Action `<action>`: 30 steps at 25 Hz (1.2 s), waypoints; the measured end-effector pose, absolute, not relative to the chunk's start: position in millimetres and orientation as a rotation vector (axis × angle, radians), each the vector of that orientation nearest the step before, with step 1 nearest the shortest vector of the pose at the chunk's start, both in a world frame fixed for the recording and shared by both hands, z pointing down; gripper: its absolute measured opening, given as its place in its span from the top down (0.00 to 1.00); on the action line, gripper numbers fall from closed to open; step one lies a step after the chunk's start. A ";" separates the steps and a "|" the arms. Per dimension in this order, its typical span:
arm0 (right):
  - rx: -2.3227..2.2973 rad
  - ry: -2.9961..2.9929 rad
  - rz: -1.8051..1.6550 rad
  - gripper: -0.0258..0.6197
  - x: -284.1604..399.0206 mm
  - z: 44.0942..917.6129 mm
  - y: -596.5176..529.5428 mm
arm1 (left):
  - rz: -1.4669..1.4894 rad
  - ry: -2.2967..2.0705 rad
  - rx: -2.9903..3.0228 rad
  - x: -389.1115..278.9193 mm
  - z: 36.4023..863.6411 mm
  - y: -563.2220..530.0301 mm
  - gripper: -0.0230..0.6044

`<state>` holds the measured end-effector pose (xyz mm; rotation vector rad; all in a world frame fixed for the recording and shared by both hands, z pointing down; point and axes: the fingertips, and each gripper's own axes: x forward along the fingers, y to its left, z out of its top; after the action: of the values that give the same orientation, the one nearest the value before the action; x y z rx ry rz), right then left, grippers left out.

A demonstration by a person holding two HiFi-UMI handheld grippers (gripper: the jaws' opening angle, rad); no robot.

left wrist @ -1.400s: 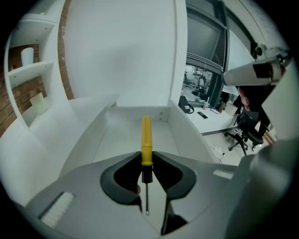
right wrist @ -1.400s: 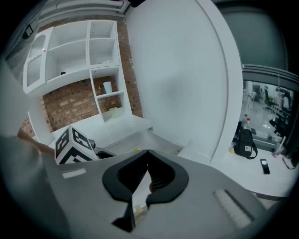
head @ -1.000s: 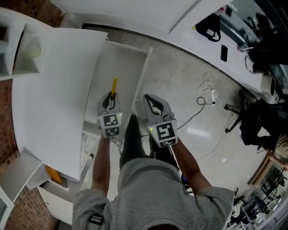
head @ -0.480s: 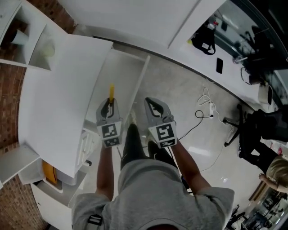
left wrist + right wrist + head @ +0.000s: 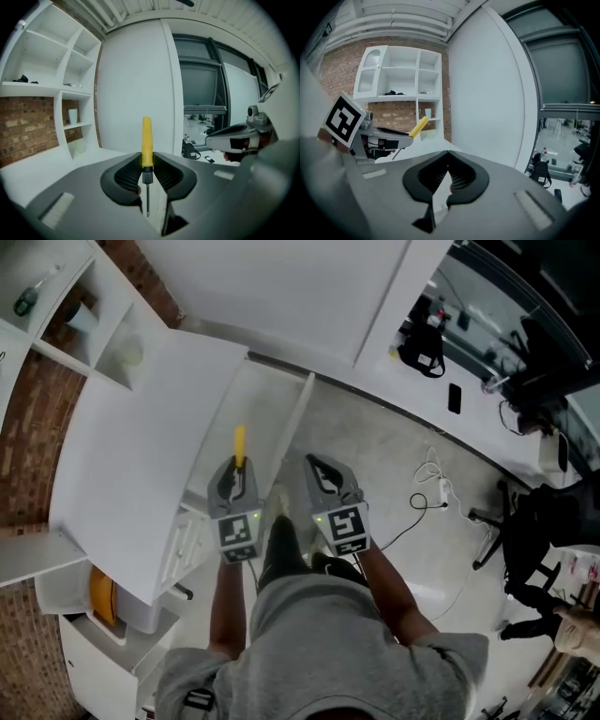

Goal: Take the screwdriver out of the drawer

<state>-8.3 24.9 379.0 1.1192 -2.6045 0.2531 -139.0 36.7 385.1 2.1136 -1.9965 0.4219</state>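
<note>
brick wall (image 5: 28, 133), wht shelves (image 5: 63, 86), grey floor (image 5: 375, 442)

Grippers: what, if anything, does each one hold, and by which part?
The left gripper holds the screwdriver by the lower end of its yellow handle, beside the black collar. The right gripper holds nothing; its jaws are together.

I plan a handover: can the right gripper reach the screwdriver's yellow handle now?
Probably yes: the screwdriver handle sticks out past the left gripper, nothing between; the right gripper must open first.
</note>
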 end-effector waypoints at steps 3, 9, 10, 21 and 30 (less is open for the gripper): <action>1.134 -2.625 0.230 0.96 1.8 363.9 39.3 | 0.381 -2.021 2.148 -129.3 362.9 52.8 0.83; 1.153 -2.660 0.174 0.96 24.4 341.4 68.3 | 0.267 -2.052 2.162 -105.3 324.2 85.5 0.83; 1.154 -2.662 0.171 0.96 28.1 338.6 73.1 | 0.271 -2.053 2.175 -101.8 322.6 91.0 0.83; 1.217 -2.687 0.120 0.96 63.5 313.3 115.5 | 0.286 -2.063 2.247 -68.8 309.5 145.1 0.83; 1.231 -2.692 0.103 0.96 75.0 311.5 137.3 | 0.285 -2.048 2.280 -51.7 305.1 170.2 0.83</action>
<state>75.0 137.3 311.5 1.2312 -2.6916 0.1025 -51.7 170.2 305.1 2.2802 -2.0476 0.2845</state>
